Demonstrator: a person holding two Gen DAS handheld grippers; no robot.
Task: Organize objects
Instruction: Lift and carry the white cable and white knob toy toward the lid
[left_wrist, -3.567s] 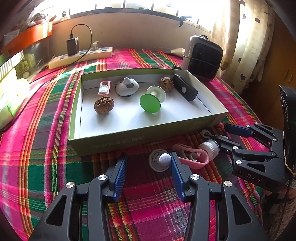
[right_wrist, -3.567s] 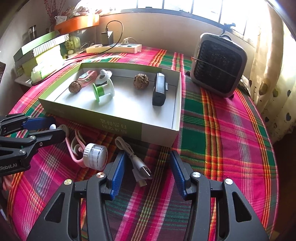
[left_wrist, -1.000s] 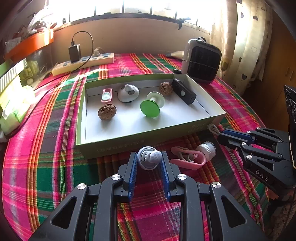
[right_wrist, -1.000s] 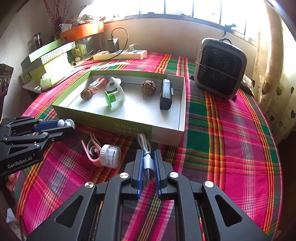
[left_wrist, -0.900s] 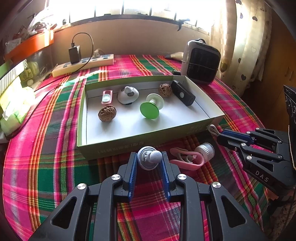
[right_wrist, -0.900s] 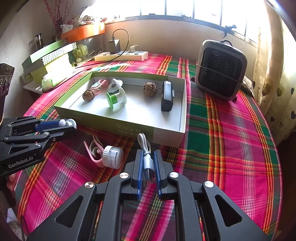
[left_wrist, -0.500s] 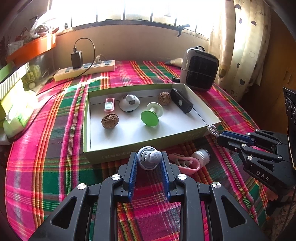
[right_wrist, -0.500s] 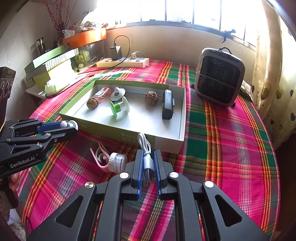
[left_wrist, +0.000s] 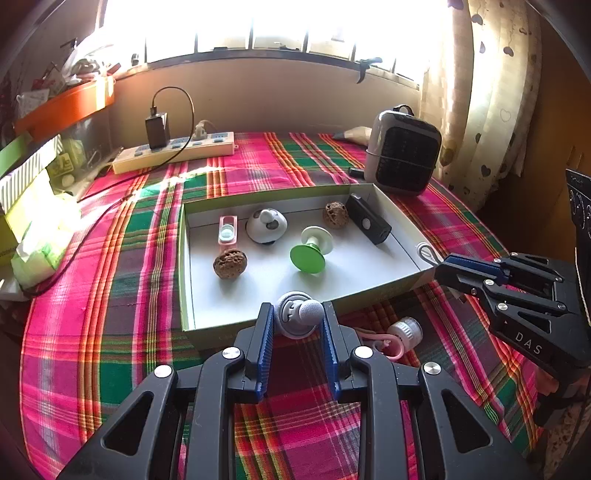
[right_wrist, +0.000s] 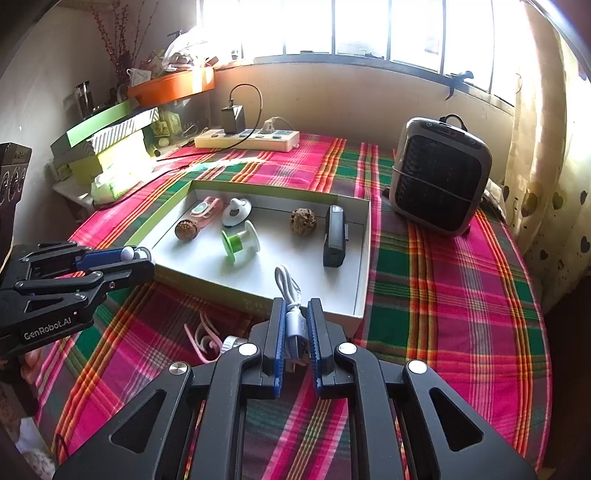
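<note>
Both claws (left_wrist: 297, 325) clamped on objects.

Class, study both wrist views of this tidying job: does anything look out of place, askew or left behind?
One thing: the pink clip with a white cap lies on the plaid cloth in front of the box, while the other small items are inside or held. The green spool lies tipped on its side. Nothing looks spilled or damaged.

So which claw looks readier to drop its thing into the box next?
Probably the right claw: its white cable already hangs over the box corner. The left claw grips a grey knob just short of the near wall.
</note>
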